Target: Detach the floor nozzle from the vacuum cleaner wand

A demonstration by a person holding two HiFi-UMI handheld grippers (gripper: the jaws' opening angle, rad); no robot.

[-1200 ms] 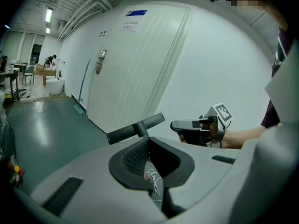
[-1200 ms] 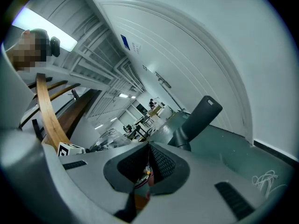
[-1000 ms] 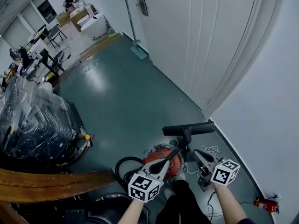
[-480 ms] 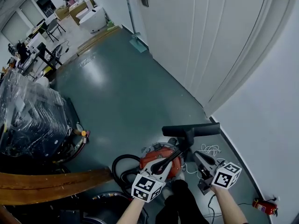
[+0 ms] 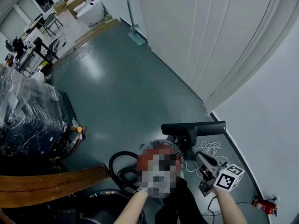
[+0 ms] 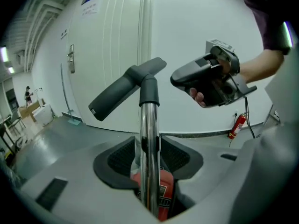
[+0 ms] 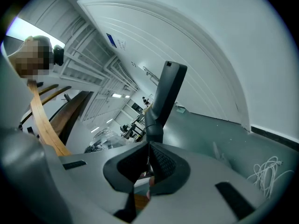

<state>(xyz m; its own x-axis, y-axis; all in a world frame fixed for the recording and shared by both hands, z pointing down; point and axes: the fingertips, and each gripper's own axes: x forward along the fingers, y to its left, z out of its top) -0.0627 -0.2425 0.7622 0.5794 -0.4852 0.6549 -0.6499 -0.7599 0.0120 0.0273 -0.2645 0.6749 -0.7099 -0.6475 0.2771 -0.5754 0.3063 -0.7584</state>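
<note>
- Floor nozzle, black, is seen seated on the upper end of the chrome wand, raised above the grey-green floor and tilted, with the white door beyond it.
- The wand is pinched between the jaws of the left hand-held gripper, below the nozzle's black neck. In the head view this hand-held gripper is covered by a mosaic patch.
- The right hand-held gripper is held just right of the nozzle and apart from it. Its jaws are pressed together with nothing between them, and they are pointed toward the nozzle's neck.
- A red vacuum body is seen directly under the wand, and a black hose is curled on the floor at its left.
- A white cable coil is laid on the floor right of the body.
- A red fire extinguisher is placed by the right wall.
- A wooden board is seen at near left, and a plastic-wrapped stack farther left.
</note>
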